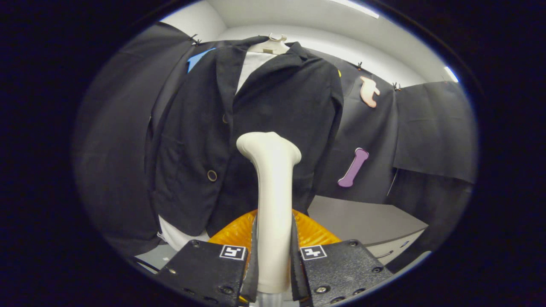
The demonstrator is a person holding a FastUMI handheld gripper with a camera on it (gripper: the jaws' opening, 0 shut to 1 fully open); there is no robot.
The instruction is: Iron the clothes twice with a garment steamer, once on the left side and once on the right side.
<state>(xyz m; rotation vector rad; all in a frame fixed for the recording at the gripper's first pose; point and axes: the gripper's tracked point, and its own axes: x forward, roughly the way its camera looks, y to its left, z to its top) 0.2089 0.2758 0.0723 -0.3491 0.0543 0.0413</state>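
Tongs [273, 260] clamp the cream garment steamer [272, 200] by its handle, both fingers [209, 266] pressing its sides. Its head points up toward the black jacket [256, 128] hanging on a hanger [275, 42] just beyond. An orange object [313, 232] sits behind the handle, over the grey tabletop [362, 219].

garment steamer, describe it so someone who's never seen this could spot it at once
Start at the black jacket hanging on the booth wall. In front of its lower half stands the garment steamer, a cream wand with a flared head, held upright in the gripper. It is the one pale, smooth shape against dark cloth.
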